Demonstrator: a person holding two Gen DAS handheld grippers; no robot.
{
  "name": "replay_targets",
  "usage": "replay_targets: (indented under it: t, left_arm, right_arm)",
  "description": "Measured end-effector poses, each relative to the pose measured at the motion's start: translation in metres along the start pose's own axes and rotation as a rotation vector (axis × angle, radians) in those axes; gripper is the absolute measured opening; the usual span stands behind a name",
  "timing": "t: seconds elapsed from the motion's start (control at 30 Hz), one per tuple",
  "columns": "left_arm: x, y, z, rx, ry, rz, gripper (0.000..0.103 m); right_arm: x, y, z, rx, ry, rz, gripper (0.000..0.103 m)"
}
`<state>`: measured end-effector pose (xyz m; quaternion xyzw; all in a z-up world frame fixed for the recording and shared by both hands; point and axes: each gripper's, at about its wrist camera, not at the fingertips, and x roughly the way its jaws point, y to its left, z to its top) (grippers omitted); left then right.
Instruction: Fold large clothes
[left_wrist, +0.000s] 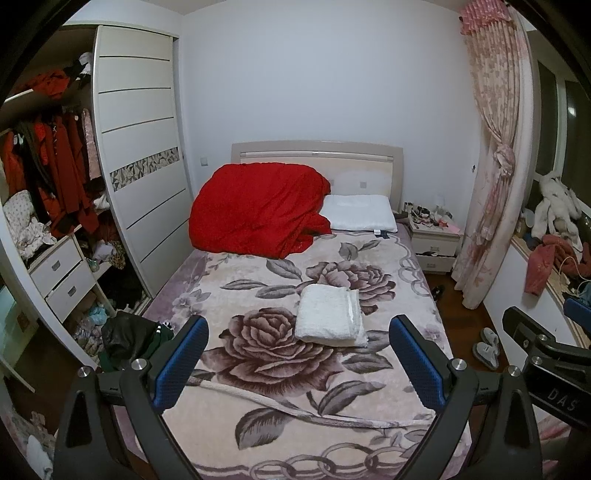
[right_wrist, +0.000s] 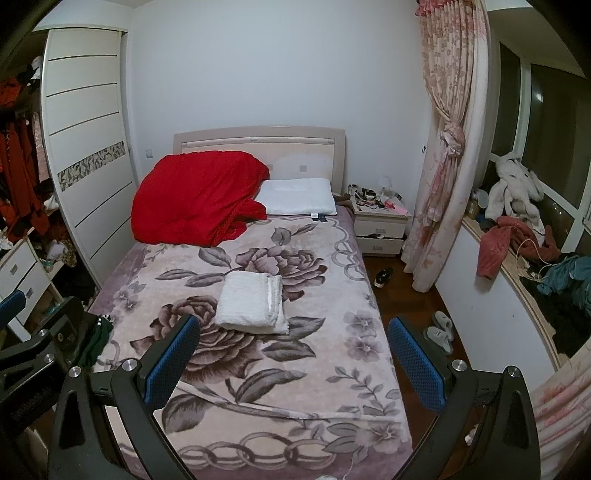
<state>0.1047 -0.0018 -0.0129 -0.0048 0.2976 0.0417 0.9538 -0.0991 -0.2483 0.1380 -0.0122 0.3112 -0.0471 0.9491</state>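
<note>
A folded white fluffy cloth (left_wrist: 330, 315) lies in a neat rectangle in the middle of the bed, on the floral blanket (left_wrist: 266, 373). It also shows in the right wrist view (right_wrist: 252, 305). My left gripper (left_wrist: 299, 360) is open and empty, held above the foot of the bed, well short of the cloth. My right gripper (right_wrist: 293, 354) is open and empty, beside the left one, over the bed's foot. The right gripper's body shows at the right edge of the left wrist view.
A red quilt (left_wrist: 255, 210) and a white pillow (left_wrist: 360, 213) lie at the headboard. An open wardrobe (left_wrist: 55, 192) stands left, a nightstand (left_wrist: 434, 240) and curtain (left_wrist: 491, 166) right. Dark clothes (left_wrist: 129, 338) hang off the bed's left side. Slippers (right_wrist: 439, 330) lie on the floor.
</note>
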Motion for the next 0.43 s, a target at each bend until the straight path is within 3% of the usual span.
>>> replay_targets:
  t: [0.43]
  left_arm:
    - [-0.003,0.002,0.01,-0.016,-0.019,0.011,0.1]
  right_arm:
    - [-0.002,0.005,0.001,-0.003,-0.007,-0.006,0.103]
